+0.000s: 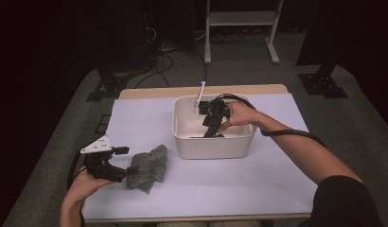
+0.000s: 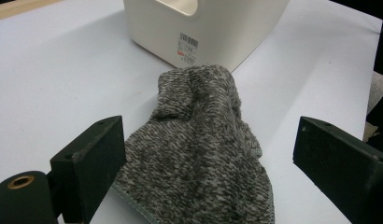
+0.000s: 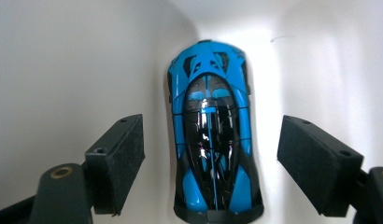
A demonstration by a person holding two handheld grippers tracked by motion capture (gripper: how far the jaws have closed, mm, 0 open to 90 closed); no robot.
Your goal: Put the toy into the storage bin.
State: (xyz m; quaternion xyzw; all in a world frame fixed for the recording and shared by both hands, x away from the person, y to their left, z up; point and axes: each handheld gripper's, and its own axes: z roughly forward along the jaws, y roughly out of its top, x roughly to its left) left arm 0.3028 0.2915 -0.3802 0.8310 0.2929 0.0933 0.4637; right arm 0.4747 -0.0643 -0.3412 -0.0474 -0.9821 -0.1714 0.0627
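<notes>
Two grippers in play, both with jaws apart. My right gripper [image 1: 215,126] is dipped into the white bin [image 1: 185,142], which sits just past the centre of the table [image 1: 258,189]. Its own view looks straight down on a blue toy car [image 3: 212,135] lying flat on the bin floor, nose toward 12 o'clock. The jaws stand wide on either side of the car, at 9 and 3 o'clock of it, and the pads are clear of its flanks: nothing held

My left gripper [image 1: 128,163] rests near the table's 8 o'clock edge, at the near end of a grey knitted cloth [image 2: 203,154]. Cloth lies crumpled between the spread jaws, not pinched. The bin is at the cloth's 1 o'clock, close but apart

A white stick [image 1: 199,96] leans on the bin's far rim at 12 o'clock; can't tell what it is

Step, as I read it: either the car has been set down in the bin or it is about to be lifted out; the jaws alone don't settle which. I lean toward a drop-off, with the cloth next

Next move, if so: raise the right gripper straight up clear of the walls without clipping the car, then close the left jaws on a thick fold of cloth so it comes up whole. Risk: the knit snagging or trailing over the bin rim
</notes>
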